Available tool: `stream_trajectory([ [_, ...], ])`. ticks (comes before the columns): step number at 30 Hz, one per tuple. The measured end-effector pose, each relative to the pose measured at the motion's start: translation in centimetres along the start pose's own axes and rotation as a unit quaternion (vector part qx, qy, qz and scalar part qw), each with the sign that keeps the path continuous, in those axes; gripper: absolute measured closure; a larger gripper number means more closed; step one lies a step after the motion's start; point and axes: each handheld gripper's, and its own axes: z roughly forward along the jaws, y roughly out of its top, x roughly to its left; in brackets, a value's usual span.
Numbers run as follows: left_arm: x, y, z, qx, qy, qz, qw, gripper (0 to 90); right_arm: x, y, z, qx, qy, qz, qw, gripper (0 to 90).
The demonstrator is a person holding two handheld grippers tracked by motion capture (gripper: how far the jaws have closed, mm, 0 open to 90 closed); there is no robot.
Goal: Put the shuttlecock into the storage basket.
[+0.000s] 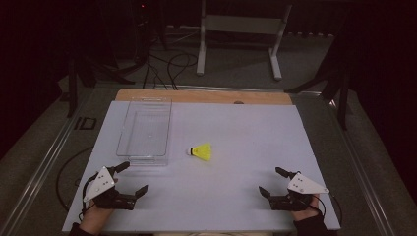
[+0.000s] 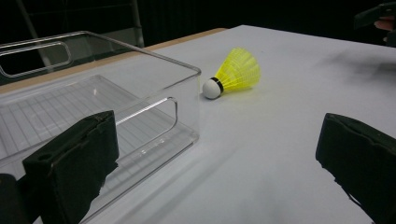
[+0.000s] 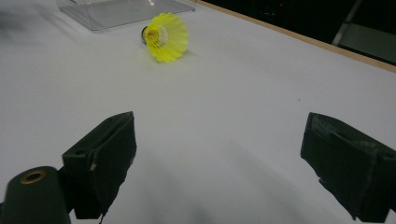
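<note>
Near frame centre the shuttlecock (image 1: 202, 151) lies on the table (image 1: 246, 196), just right of the clear bin (image 1: 145, 130). I've both grippers, left (image 1: 133, 178) & right (image 1: 268, 181), spread, holding nothing; 0 done yet.

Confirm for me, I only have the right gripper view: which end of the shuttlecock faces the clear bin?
Observer: The white cork tip of the shuttlecock points toward the clear bin; a bare strip of table lies between them.
Operator: Anything in the bin?
Observer: Nothing. The left gripper view shows only its ribbed floor.
Operator: Where are the left tongs?
Observer: The left tongs sit open just off the bin's near end, holding nothing.
Operator: And the shuttlecock relative to both hands?
Observer: In the high view it lies roughly between them, farther up the table, closer to the left tongs than the right tongs.
</note>
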Motion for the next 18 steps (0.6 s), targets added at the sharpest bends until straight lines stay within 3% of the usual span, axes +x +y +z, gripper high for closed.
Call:
stream_trajectory([
  [18, -0.03, -0.11, 0.25, 0.012, -0.009, -0.002, 0.9999, 0.1, 0.01, 0.15, -0.1, -0.009, -0.003, 0.001, 1.0, 10.4],
])
